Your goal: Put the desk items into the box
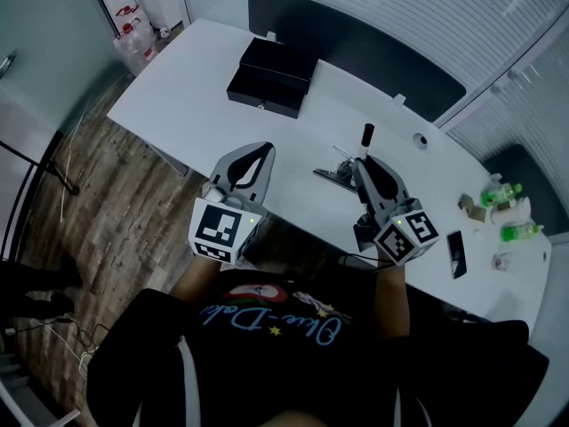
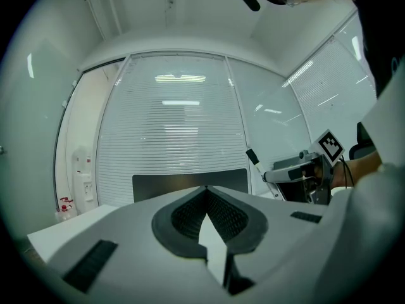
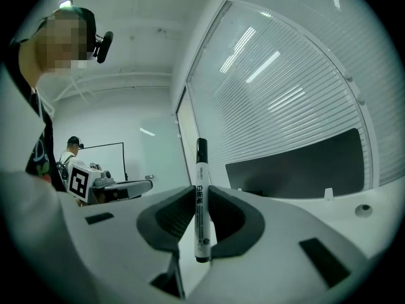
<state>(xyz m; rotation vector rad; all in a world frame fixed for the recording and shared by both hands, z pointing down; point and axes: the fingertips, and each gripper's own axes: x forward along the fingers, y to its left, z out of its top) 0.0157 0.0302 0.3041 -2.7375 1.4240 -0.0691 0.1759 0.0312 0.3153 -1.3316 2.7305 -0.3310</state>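
Desk (image 1: pixel 191 92): smooth white top with a curved far edge; its right end is cut off by the picture.
Box (image 1: pixel 271 76): black, rectangular, hard-edged, lying near the desk's far left edge, well apart from both grippers.
Marker (image 3: pixel 202 214): slim white barrel with print and a black cap, standing upright. In the head view it (image 1: pixel 365 137) rises above the desk's middle.
Right gripper (image 3: pixel 201 198): grey plastic with ribbed dark pads, jaws clamped on the marker's barrel.
Left gripper (image 2: pixel 206 192): same build, its tips pressed together with nothing between them. It is held over the desk's near edge.
Metal item (image 1: pixel 334 173): small and shiny, just left of the right gripper; its kind is hard to tell.
Phone (image 1: pixel 456 254): flat dark slab near the desk's right end.
Bottles (image 1: pixel 503 193): green, small and blurred, at the far right.
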